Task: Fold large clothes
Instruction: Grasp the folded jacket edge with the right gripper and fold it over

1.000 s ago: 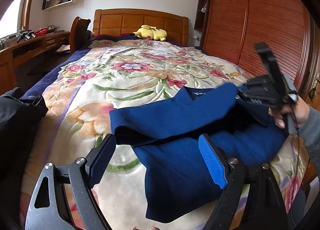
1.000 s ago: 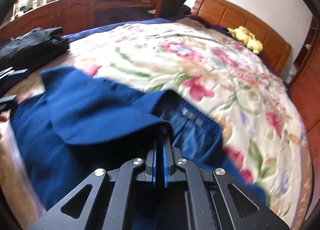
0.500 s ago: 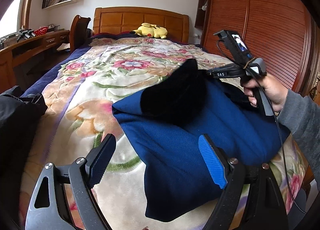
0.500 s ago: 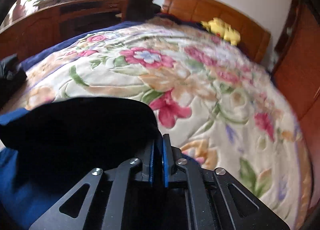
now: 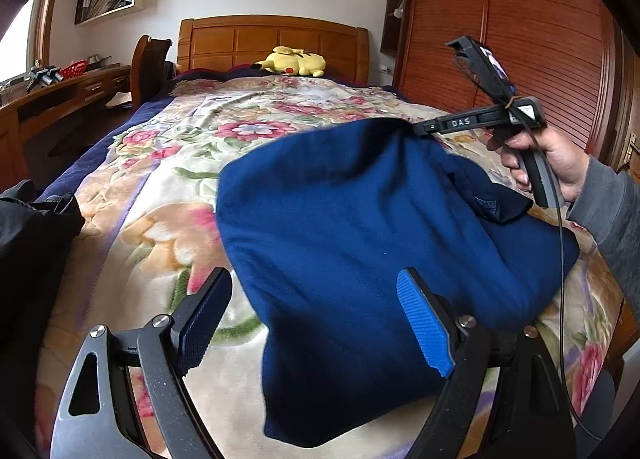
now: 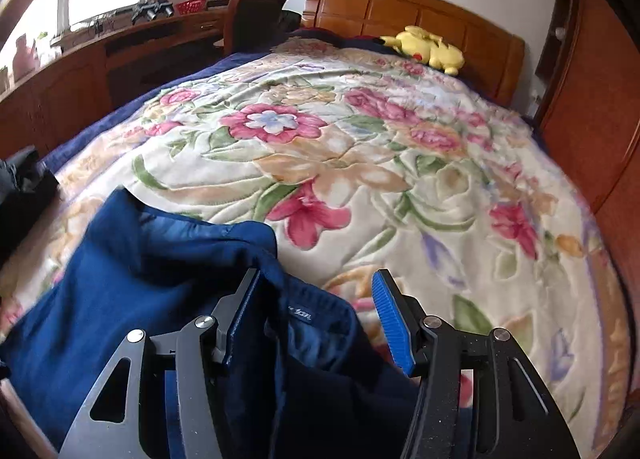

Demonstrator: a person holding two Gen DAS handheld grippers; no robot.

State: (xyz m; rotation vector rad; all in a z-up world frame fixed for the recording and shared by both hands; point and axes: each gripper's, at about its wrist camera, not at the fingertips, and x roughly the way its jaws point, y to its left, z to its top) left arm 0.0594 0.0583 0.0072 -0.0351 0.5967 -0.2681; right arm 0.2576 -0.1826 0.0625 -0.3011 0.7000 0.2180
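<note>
A dark blue garment (image 5: 360, 243) lies folded over on the floral bedspread (image 5: 168, 187) near the foot of the bed. My left gripper (image 5: 316, 323) is open and empty, just above the garment's near edge. My right gripper (image 6: 316, 319) is open; its jaws stand apart over the garment's far fold (image 6: 168, 283), with cloth between them but not clamped. In the left wrist view the right gripper's body (image 5: 480, 121) hovers at the garment's far corner, held by a hand (image 5: 548, 159).
A black garment (image 5: 32, 243) lies at the bed's left edge. A yellow plush toy (image 5: 292, 61) rests by the wooden headboard (image 5: 272, 39). A wooden desk (image 5: 60, 95) and chair stand left; a wooden wardrobe (image 5: 520, 39) lines the right side.
My right gripper carried the garment's fold across toward the far side, then opened and let it go. The garment now lies folded over. My left gripper stayed open and hardly moved.
</note>
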